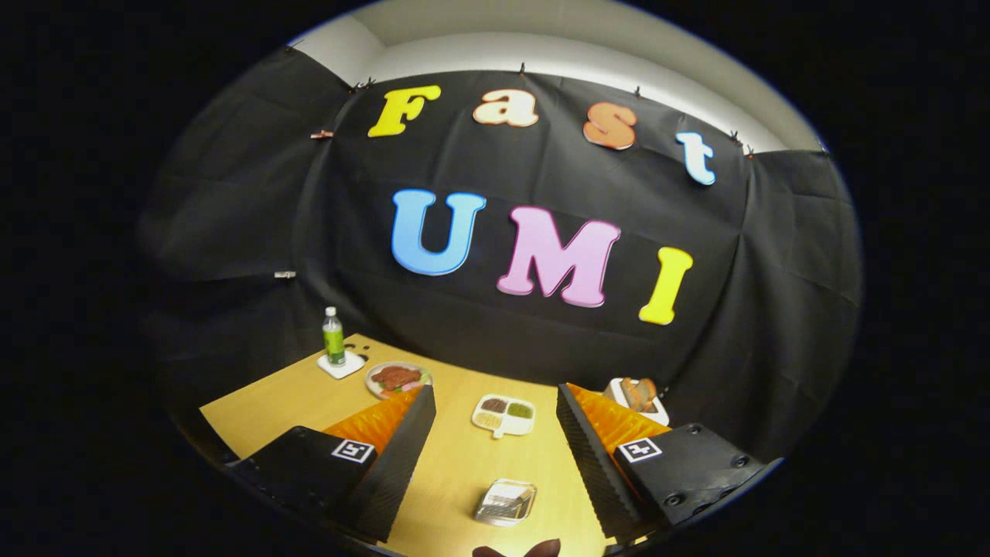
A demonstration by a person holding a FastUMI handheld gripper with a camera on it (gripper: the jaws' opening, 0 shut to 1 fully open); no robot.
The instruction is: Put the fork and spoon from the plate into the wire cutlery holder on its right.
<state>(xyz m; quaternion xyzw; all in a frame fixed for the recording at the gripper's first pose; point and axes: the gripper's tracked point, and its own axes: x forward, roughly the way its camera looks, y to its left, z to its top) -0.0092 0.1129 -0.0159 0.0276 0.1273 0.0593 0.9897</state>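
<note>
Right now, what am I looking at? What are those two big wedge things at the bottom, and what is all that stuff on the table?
The picture comes from a small camera riding on a hand-held grabbing tool, looking forward along it. A person carries it; there is no robot arm. The two wedges are the tool's fingers, standing wide apart, open, and holding nothing.

They hang over a wooden table. Between the fingers, close to the camera, lies a small shiny tray; I cannot tell what is in it. Further on, also between them, sits a white dish with four compartments of food. Beyond the left finger is a plate of food and a green bottle standing on a white coaster. Beyond the right finger is a white dish with bread.
</note>
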